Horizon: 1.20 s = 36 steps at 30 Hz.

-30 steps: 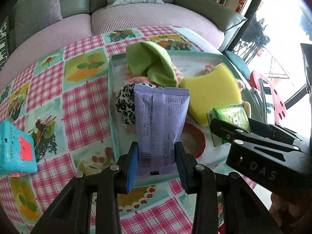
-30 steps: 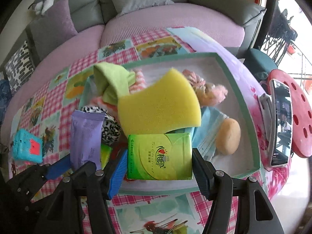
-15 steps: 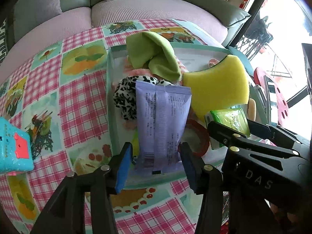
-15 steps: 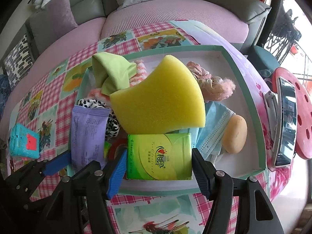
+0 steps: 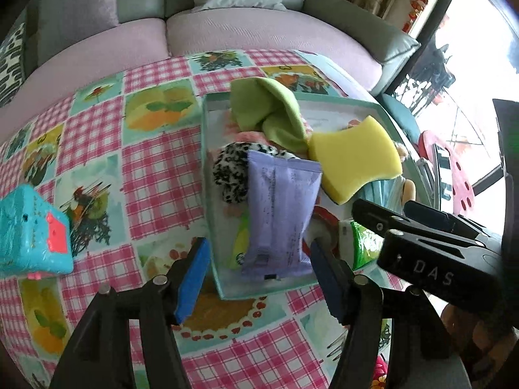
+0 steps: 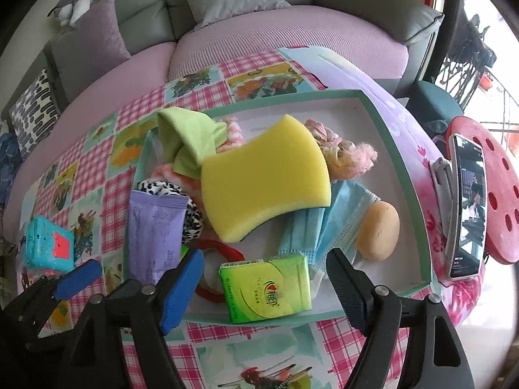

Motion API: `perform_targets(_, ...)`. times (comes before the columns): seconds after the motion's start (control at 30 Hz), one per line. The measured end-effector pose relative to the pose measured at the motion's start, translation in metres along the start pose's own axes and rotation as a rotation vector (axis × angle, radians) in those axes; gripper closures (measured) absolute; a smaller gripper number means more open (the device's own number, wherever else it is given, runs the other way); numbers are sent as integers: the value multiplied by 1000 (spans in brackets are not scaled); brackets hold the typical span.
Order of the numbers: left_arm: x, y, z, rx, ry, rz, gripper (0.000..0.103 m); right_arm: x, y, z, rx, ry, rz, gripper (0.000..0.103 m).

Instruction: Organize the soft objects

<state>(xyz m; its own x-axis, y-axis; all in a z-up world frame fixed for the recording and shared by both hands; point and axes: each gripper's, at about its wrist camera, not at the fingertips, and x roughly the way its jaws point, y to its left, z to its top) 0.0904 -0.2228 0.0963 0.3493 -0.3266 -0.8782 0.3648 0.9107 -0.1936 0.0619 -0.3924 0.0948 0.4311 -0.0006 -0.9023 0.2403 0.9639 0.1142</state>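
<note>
In the teal-rimmed tray point(image 6: 394, 149) on the surface, the soft things lie heaped together. At its near edge I see the green tissue pack point(image 6: 266, 288) lying flat between the fingers of my right gripper point(image 6: 264, 287); those fingers stand apart and are opening, their pads clear of the pack on both sides. To its left the purple wipes pack point(image 5: 280, 214) leans lengthwise over a leopard-print scrunchie point(image 5: 227, 175), with its lower end at the tray's front rim. My left gripper point(image 5: 258, 278) hovers at that end, fingers apart and opening, and neither blue pad touches the pack.

Further into the tray, a yellow sponge point(image 6: 264, 178) rests on top of the pile, overlapping a light green cloth point(image 6: 188, 142) on its left and a blue face mask point(image 6: 324, 227) beneath its right corner. A beige oval sponge point(image 6: 378, 230) lies just beside the mask, and a pink fluffy bundle point(image 6: 343, 155) sits behind the yellow sponge. A red ring point(image 6: 220, 253) peeks out between the two packs.

Outside the tray, a turquoise box point(image 5: 30, 230) stands on the checked tablecloth point(image 5: 97, 136) to the left. A phone point(image 6: 465, 204) is propped on a red stool point(image 6: 499, 191) to the right, and a lilac sofa point(image 6: 292, 35) curves behind.
</note>
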Motion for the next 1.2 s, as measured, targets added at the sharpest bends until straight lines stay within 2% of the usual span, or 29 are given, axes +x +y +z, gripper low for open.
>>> perform_targets(0.17, -13, 26, -6, -91, -32, 44, 37, -6, 9, -2, -28, -10, -6, 22)
perform_targets(0.27, -16, 49, -19, -154, -34, 132, 29, -7, 18, -7, -54, -11, 3, 22)
perform_targets(0.33, -17, 60, -25, -185, -39, 165, 22, -8, 24, -13, -69, -12, 8, 20)
perform_targets(0.37, -18, 67, -30, -202, -44, 175, 22, -8, 26, -15, -73, -13, 12, 18)
perform_targets(0.43, -22, 79, -39, -235, -50, 195, 19, -10, 31, -21, -86, -14, 22, 0)
perform_targets(0.47, -23, 83, -43, -245, -50, 213, 15, -10, 34, -25, -95, -18, 22, 0)
perform_targets(0.5, -25, 87, -48, -253, -48, 237, 6, -10, 36, -28, -102, -14, 22, 0)
perform_targets(0.53, -26, 91, -51, -258, -50, 251, 4, -9, 38, -31, -108, -9, 22, 0)
perform_targets(0.9, -39, 113, -82, -341, -56, 261, 4, -9, 59, -52, -183, 16, 26, 0)
perform_targets(1.07, -44, 113, -90, -349, -62, 319, 4, -9, 62, -53, -195, 18, 27, 0)
perform_targets(1.2, -42, 114, -97, -358, -40, 326, 4, -10, 64, -53, -201, 18, 28, 0)
